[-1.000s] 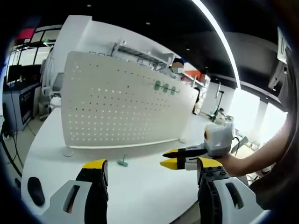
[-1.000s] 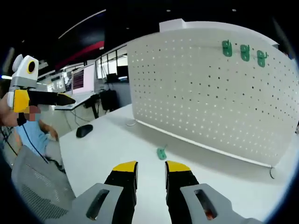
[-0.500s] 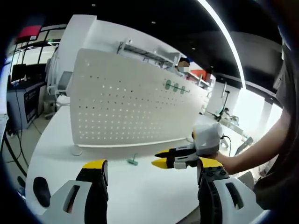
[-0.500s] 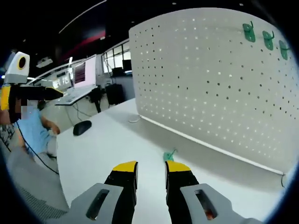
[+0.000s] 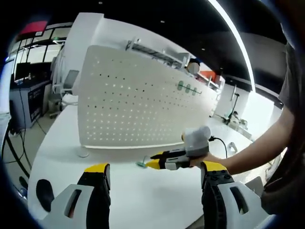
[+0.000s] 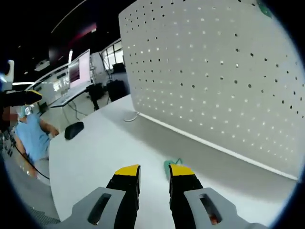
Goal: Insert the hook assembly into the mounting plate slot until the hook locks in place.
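- Our right gripper (image 6: 152, 172) has its jaws parted by a narrow gap and grasping nothing; the green hook (image 6: 167, 165) lies on the counter (image 6: 95, 148) just past the right-hand jaw tip, partly hidden by it.
- Our left gripper (image 5: 151, 171) is wide apart and empty, held back from the work; from there we see the right gripper (image 5: 153, 164) nosing up to the hook (image 5: 142, 163).
- Over the last second the right gripper has closed in on the hook, which was well ahead of it; we judge the pickup is next, insertion not begun.
- The pegboard (image 6: 214, 71) stands behind, three green hooks (image 5: 188, 88) already on it.
- We can read no writing or labels.
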A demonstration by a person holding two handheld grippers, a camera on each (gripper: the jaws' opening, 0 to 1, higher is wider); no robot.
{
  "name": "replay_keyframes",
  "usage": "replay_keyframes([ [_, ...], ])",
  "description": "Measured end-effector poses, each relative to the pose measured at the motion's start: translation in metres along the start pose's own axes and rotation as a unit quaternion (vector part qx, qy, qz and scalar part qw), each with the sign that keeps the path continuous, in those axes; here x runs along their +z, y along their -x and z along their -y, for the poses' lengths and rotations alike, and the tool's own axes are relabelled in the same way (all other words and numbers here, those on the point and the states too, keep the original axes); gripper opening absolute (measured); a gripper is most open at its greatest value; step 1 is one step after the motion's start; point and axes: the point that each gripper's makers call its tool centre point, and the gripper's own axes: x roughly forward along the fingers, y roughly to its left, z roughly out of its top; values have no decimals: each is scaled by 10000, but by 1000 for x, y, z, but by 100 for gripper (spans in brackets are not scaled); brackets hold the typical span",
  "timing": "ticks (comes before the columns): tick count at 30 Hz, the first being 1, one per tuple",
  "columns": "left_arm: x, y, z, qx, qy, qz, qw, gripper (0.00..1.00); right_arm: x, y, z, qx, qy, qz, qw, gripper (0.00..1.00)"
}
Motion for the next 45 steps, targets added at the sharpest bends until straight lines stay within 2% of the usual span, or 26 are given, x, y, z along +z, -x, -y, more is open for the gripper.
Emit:
replay_keyframes([
  [13, -4, -6, -8, 16, 87, -34, 10000, 79, -8, -16, 13, -97, -173, -204, 9996, 23],
  [23, -8, -10, -15, 3, 159, -85, 9998, 79, -8, -29, 25, -171, -263, -287, 9991, 23],
  [38, -10, -16, -19, -45, 208, -121, 9997, 79, 11, -46, 36, -361, -345, -263, 9984, 22],
  [41, -12, -15, -21, -34, 232, -138, 9996, 79, 14, -52, 36, -354, -270, -290, 9986, 19],
  [45, -15, -14, -25, 2, 245, -150, 9996, 79, 13, -59, 40, -397, -199, -373, 9983, 8],
])
